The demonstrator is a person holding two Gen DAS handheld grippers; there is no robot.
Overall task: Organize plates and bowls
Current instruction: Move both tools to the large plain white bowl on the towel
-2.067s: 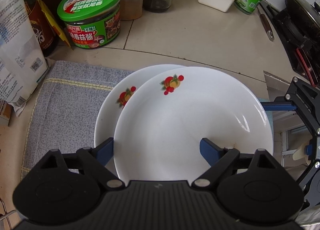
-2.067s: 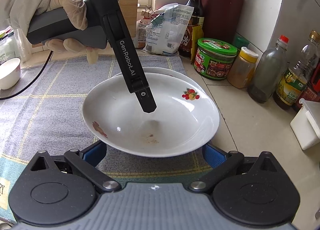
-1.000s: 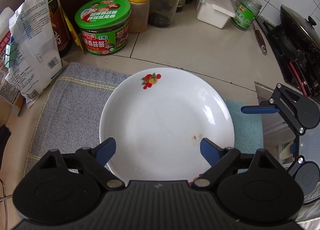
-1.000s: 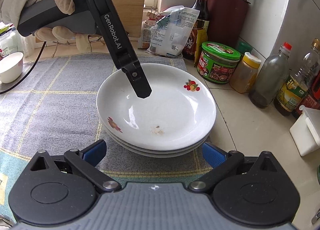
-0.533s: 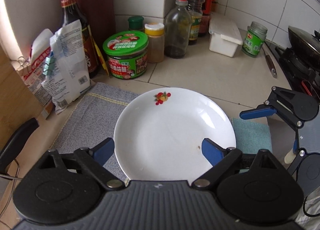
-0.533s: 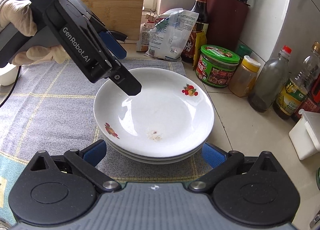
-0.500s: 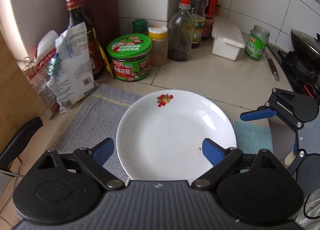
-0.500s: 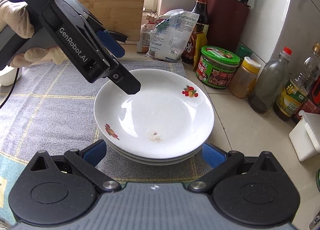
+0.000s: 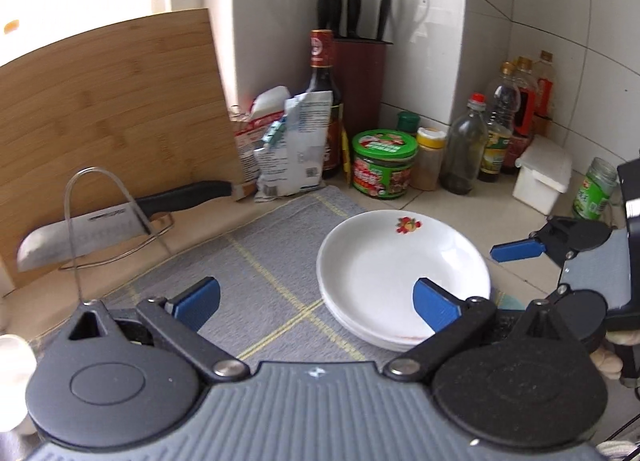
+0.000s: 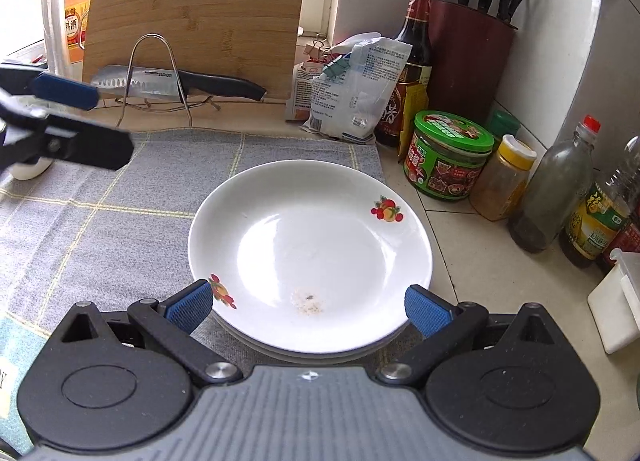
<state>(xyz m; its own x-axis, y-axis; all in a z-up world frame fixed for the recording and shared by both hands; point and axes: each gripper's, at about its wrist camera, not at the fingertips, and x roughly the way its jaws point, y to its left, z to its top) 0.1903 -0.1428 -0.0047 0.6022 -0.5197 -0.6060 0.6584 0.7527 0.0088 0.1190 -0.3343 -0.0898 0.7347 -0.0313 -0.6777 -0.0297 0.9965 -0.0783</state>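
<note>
The stack of plates (image 10: 310, 245) rests on the grey mat (image 10: 100, 221) at its right edge, near the jars. It lies directly ahead of the right gripper (image 10: 308, 307), whose spread fingers flank the near rim without visibly touching it; this gripper is judged the nearer. The left gripper (image 9: 316, 301) is off to the left, aimed across the mat, with the stack ahead and to its right; it is spread wide and holds nothing. A small white bowl (image 10: 28, 169) stands at the mat's far left.
</note>
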